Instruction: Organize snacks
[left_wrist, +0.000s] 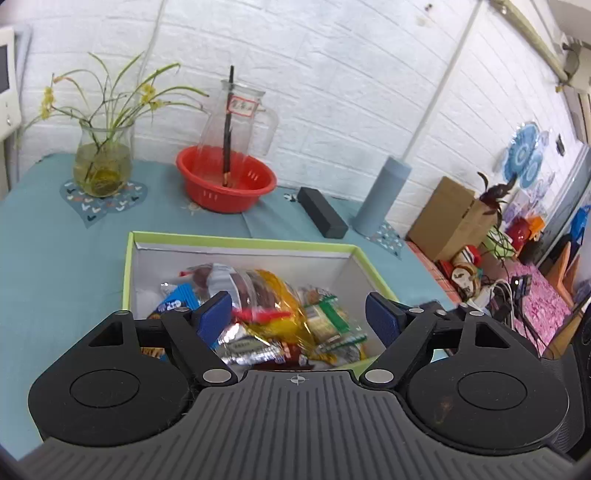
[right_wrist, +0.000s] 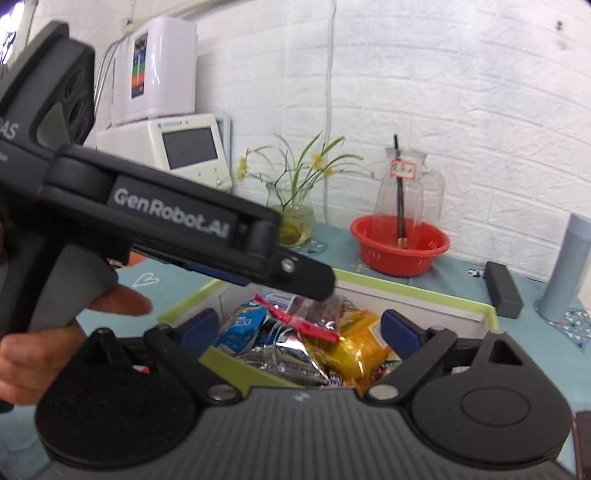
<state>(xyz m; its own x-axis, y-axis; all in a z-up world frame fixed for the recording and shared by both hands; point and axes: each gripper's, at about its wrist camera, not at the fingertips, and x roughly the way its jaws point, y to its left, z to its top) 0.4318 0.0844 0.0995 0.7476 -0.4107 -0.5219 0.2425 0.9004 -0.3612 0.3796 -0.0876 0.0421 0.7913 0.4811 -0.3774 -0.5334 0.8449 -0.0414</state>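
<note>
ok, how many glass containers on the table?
2. A glass vase with yellow-flowered stems stands at the back left on a patterned mat. A clear glass pitcher with a dark stick inside stands in the red basket, right of the vase.

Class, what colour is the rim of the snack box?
Light green rim, clearest in the left wrist view.

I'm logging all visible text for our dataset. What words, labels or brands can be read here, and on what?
"GenRobot.AI": side of the left tongs, seen from the right wrist.
"AS": letters cut off at the frame edge on the same device.
Red-bordered label on the glass pitcher: handwriting, too blurred to read.
Snack wrappers in the green-rimmed box: print too small.
Machine with the screen: logo unreadable.
</note>
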